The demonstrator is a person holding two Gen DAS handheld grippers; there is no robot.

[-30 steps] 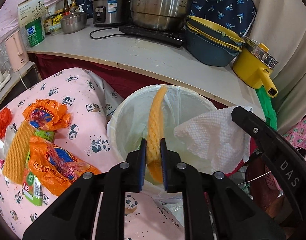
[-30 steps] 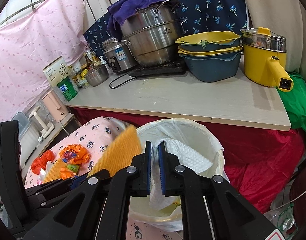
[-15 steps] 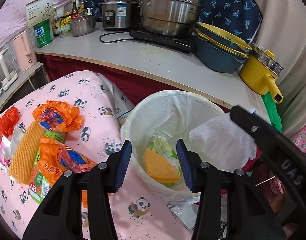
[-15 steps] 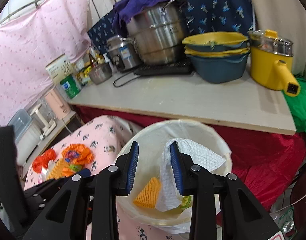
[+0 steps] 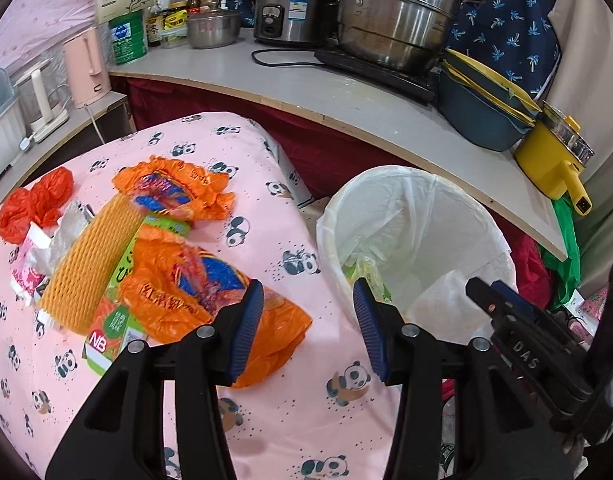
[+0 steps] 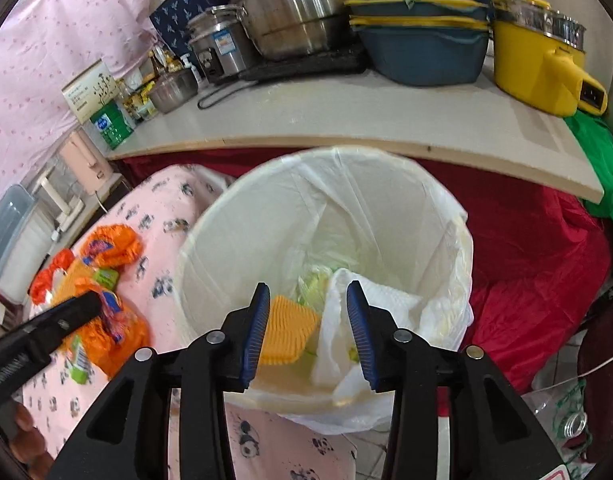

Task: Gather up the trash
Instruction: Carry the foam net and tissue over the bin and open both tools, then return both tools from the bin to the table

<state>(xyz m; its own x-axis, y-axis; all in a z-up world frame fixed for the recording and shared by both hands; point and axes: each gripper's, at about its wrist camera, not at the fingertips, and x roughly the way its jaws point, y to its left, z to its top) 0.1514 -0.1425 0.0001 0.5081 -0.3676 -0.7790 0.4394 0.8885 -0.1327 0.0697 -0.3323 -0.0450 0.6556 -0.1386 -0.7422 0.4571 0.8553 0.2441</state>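
Now both tongs are hanging wide open and empty; a drop-off is just ending and the next pickup is coming up.

Panda-print bench cover [image 5: 266, 420] is carrying the remaining trash toward its left edge. White-lined bin [image 6: 386, 184] is standing just off the bench's right edge, below the grey counter [image 5: 346, 96]. Inside the bin: yellow foam net [image 6: 286, 332] and white paper towel [image 6: 370, 308] are lying side by side on green scraps.

On the bench, largest first: orange wrapper [image 5: 194, 292] near the right edge, a second foam net [image 5: 90, 256] lying across it, red bag [image 5: 30, 204] at the far left.

Left tongs [image 5: 308, 326] are hovering over the bench edge beside the orange wrapper. Right tongs [image 6: 306, 330] are hanging above the bin mouth.

Against a second ago: both were pinched shut, left on the net, right on the towel; both pieces are now sitting in the bin.

Next move, likely: left tongs closing on the orange wrapper; thin crinkly film, so a bunched fold needs catching.
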